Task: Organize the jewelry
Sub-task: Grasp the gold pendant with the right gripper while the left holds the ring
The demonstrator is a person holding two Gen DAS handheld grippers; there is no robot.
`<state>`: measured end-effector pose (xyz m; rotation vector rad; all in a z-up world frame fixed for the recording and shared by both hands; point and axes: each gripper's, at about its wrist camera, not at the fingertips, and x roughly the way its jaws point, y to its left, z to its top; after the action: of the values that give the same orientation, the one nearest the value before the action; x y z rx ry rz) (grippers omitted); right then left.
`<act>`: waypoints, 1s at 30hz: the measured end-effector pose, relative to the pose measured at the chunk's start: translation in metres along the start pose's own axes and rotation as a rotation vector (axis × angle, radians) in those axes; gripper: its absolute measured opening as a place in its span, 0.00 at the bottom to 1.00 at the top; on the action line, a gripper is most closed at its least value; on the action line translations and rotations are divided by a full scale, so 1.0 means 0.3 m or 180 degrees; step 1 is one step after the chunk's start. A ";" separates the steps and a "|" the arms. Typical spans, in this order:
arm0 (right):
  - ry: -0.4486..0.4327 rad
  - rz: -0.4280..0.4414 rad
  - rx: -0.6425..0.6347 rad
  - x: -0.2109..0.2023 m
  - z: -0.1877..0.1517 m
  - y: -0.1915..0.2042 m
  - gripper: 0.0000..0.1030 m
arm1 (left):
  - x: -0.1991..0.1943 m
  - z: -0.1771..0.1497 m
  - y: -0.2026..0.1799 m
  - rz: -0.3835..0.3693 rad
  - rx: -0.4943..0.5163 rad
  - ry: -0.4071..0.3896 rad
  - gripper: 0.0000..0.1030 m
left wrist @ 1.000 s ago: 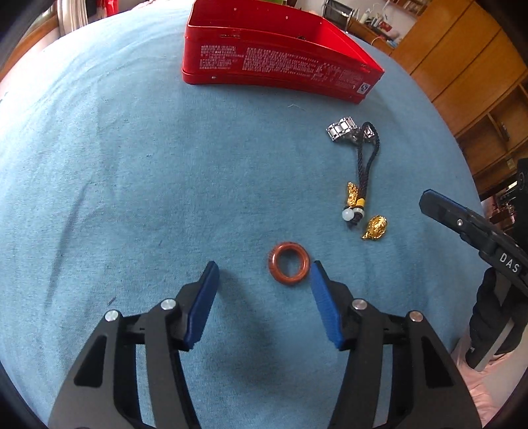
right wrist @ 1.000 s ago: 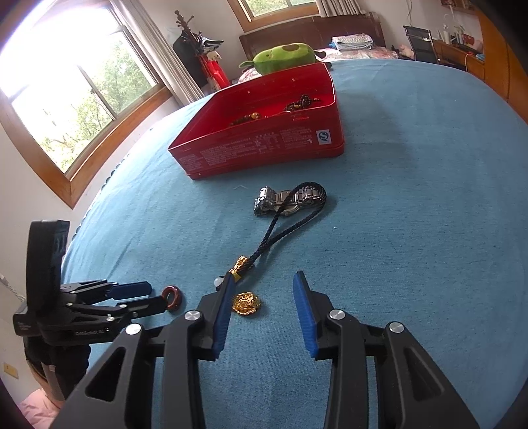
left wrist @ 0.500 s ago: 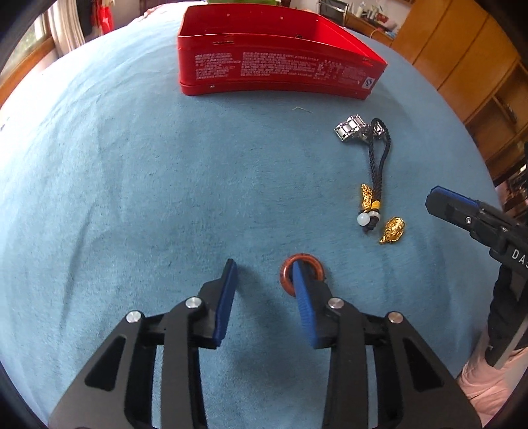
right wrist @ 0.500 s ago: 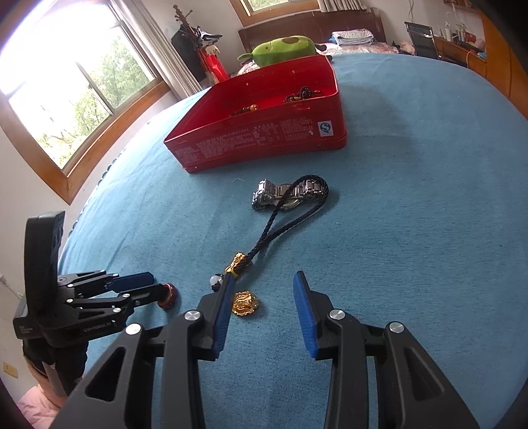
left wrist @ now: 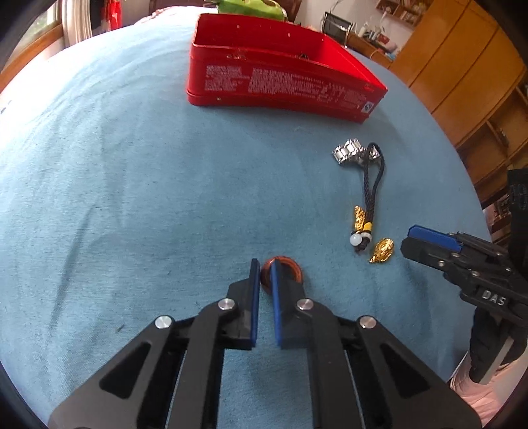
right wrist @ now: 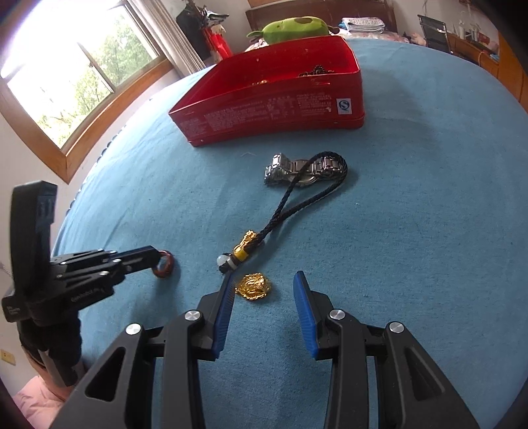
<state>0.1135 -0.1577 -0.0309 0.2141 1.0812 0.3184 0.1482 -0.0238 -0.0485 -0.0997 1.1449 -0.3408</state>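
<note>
Your blue-covered table [left wrist: 132, 171] carries everything, and the biggest thing on it is the red tin [left wrist: 280, 82], open at the top and sitting toward the far edge; from the right wrist view you can make out a few trinkets lying inside it. A green plush toy [right wrist: 290, 28] shows just beyond the tin. Nearer you, between the tin and your grippers, lies the steel watch [right wrist: 297, 171], with the loop of the black cord charm [right wrist: 290, 211] draped over its band; the cord runs toward you and ends in gold beads and a white bead. Just beside that end rests the gold pendant [right wrist: 254, 286], flat on the cloth. Your right gripper [right wrist: 264, 280] has its jaws well apart, with the pendant between the fingertips, close to the left one. Your left gripper [left wrist: 264, 264] is clamped on the rim of the brown ring [left wrist: 290, 269], one finger inside it, one outside, near the table's front edge.
</note>
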 end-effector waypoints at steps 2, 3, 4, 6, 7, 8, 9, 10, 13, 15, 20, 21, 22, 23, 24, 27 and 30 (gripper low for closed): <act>0.0031 -0.0016 0.0012 0.011 0.012 -0.004 0.36 | -0.011 0.003 0.004 -0.0011 -0.0007 -0.0033 0.05; 0.0060 -0.0026 0.0028 0.022 0.019 -0.006 0.36 | -0.015 0.001 0.010 -0.0010 -0.0012 -0.0045 0.05; 0.0086 -0.0027 0.0033 0.033 0.024 -0.008 0.36 | -0.022 -0.004 0.018 -0.0020 -0.0014 -0.0052 0.05; 0.0147 -0.0019 0.0062 0.052 0.024 -0.012 0.36 | -0.023 -0.011 0.026 -0.0041 -0.0024 -0.0042 0.05; 0.0172 -0.0007 0.0064 0.062 0.022 -0.014 0.36 | -0.019 -0.011 0.028 -0.0047 -0.0027 -0.0032 0.05; 0.0171 -0.0006 0.0062 0.064 0.019 -0.013 0.36 | -0.031 -0.023 0.038 -0.0054 -0.0031 -0.0026 0.05; 0.0163 -0.0006 0.0046 0.062 0.016 -0.010 0.36 | -0.032 -0.023 0.043 -0.0061 -0.0036 -0.0020 0.05; 0.0183 0.0061 0.0041 0.058 0.010 -0.007 0.37 | -0.031 -0.024 0.046 -0.0068 -0.0038 -0.0018 0.05; 0.0326 0.0382 0.0022 0.061 -0.005 0.014 0.37 | -0.033 -0.022 0.053 -0.0088 -0.0047 -0.0029 0.05; 0.0395 0.0485 -0.0022 0.058 -0.017 0.035 0.37 | -0.038 -0.022 0.056 -0.0099 -0.0054 -0.0042 0.05; 0.0356 0.0486 -0.0055 0.028 -0.020 0.050 0.37 | -0.056 -0.026 0.059 -0.0123 -0.0056 -0.0074 0.05; 0.0305 0.0398 -0.0065 0.018 -0.012 0.048 0.37 | -0.061 -0.028 0.060 -0.0128 -0.0054 -0.0081 0.05; 0.0243 0.0297 -0.0108 0.011 -0.006 0.050 0.37 | -0.067 -0.029 0.060 -0.0130 -0.0051 -0.0093 0.05; 0.0169 0.0162 -0.0207 0.004 0.003 0.056 0.37 | -0.070 -0.031 0.060 -0.0133 -0.0050 -0.0096 0.05; 0.0159 0.0105 -0.0285 0.006 0.010 0.060 0.37 | -0.073 -0.032 0.060 -0.0139 -0.0049 -0.0097 0.05; 0.0266 0.0064 -0.0409 0.034 0.032 0.059 0.37 | -0.076 -0.039 0.056 -0.0155 -0.0035 -0.0085 0.05; 0.0380 0.0057 -0.0490 0.065 0.035 0.060 0.37 | -0.075 -0.044 0.055 -0.0165 -0.0038 -0.0074 0.05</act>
<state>0.1285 -0.1340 -0.0364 0.0681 1.1674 0.4331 0.1316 0.0002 -0.0384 -0.1435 1.1227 -0.3778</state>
